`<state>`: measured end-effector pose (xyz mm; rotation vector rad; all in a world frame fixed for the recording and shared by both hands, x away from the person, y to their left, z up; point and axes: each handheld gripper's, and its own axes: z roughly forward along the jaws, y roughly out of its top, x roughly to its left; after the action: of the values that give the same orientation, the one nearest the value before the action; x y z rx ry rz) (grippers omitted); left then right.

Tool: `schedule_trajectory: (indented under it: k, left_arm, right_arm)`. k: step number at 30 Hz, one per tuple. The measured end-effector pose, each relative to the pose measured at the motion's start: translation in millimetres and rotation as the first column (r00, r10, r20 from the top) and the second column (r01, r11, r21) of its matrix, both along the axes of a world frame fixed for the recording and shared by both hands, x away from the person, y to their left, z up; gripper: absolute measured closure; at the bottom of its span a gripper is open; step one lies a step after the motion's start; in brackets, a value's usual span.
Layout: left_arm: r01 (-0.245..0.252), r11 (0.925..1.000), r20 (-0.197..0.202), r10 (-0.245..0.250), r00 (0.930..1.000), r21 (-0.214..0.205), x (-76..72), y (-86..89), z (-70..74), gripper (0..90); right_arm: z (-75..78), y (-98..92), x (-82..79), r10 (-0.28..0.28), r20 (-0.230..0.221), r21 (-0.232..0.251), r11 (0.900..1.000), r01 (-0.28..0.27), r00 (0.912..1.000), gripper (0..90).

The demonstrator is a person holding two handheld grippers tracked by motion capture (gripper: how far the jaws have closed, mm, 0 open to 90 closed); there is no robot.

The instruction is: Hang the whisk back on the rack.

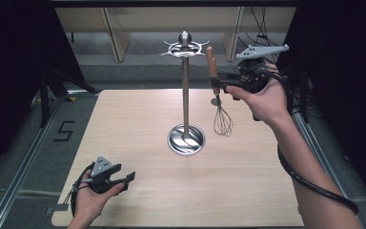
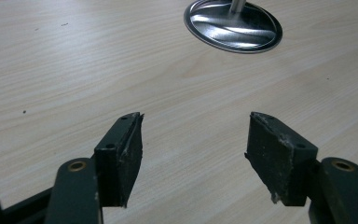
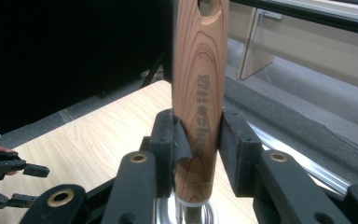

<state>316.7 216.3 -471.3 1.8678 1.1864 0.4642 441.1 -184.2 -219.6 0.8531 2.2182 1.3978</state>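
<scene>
surface: light wood-grain table (image 1: pixel 138 124) | directly on it: round shiny metal base (image 1: pixel 186 139) of an upright hook stand (image 1: pixel 185 86), near the table's centre, slightly toward the far side | base sits flat

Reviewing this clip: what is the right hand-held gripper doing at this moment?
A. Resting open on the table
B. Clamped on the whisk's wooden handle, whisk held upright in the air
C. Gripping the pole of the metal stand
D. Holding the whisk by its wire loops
B: the right hand-held gripper has its jaws pressed on both sides of the wooden handle of the whisk, whose wires hang down beside the metal stand.
</scene>
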Motion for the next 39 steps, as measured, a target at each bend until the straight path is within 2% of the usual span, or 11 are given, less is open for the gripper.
schedule_trajectory:
  k: [6,7,8,12,17,25,26,27,28,32,39]
  left_arm:
    - [0.0,1.0,0.0,0.0,1.0,0.0,0.2,0.2,0.0,35.0]
    - [0.001,1.0,0.0,-0.001,1.0,0.0,0.2,0.2,0.0,35.0]
    - [0.001,1.0,0.0,-0.001,1.0,0.0,0.1,0.3,0.1,35.0]
    - [0.001,1.0,0.0,-0.001,1.0,0.0,0.2,0.2,0.1,35.0]
    - [-0.001,1.0,0.006,0.001,1.0,0.007,-0.2,0.5,0.7,35.0]
    - [0.001,1.0,0.008,-0.001,1.0,0.007,0.0,0.9,0.8,35.0]
    - [0.0,1.0,0.008,0.0,1.0,0.002,0.1,0.6,0.6,35.0]
    - [-0.001,1.0,0.007,0.001,1.0,0.004,0.0,0.5,0.6,35.0]
    - [0.0,1.0,0.007,0.0,1.0,0.002,0.1,0.5,0.5,35.0]
    - [0.001,1.0,0.005,-0.001,1.0,0.006,-0.1,0.5,0.6,35.0]
    - [0.002,1.0,-0.001,-0.002,1.0,-0.002,0.0,-0.1,-0.3,35.0]
  right_arm:
    - [-1.0,2.2,2.9,0.001,-0.008,-0.001,1.0,-0.001,1.0,69.1]
    - [-0.8,3.0,2.1,-0.006,-0.035,0.004,1.0,0.006,0.9994,69.0]
    - [-1.5,2.7,4.3,0.004,-0.005,-0.008,1.0,-0.004,1.0,69.1]
    - [-2.8,6.6,5.1,-0.006,-0.026,0.001,1.0,0.006,0.9996,69.0]
    - [-5.4,12.3,8.1,-0.014,-0.025,0.024,0.9996,0.015,0.9996,69.0]
    - [-13.8,19.1,8.7,-0.015,-0.014,0.006,0.9999,0.015,0.9998,68.1]
    - [-14.9,19.6,8.4,-0.022,-0.003,0.012,0.9997,0.022,0.9997,67.2]
    - [-14.6,19.7,6.6,-0.027,-0.021,0.015,0.9995,0.028,0.9994,66.2]
    - [-15.2,19.3,7.4,-0.02,0.005,0.006,0.9998,0.02,0.9998,65.3]
    - [-15.2,17.6,2.5,-0.032,0.024,-0.01,0.9994,0.032,0.9992,56.9]
    - [-23.8,0.3,-7.6,-0.066,0.062,-0.012,0.9977,0.067,0.9959,44.5]
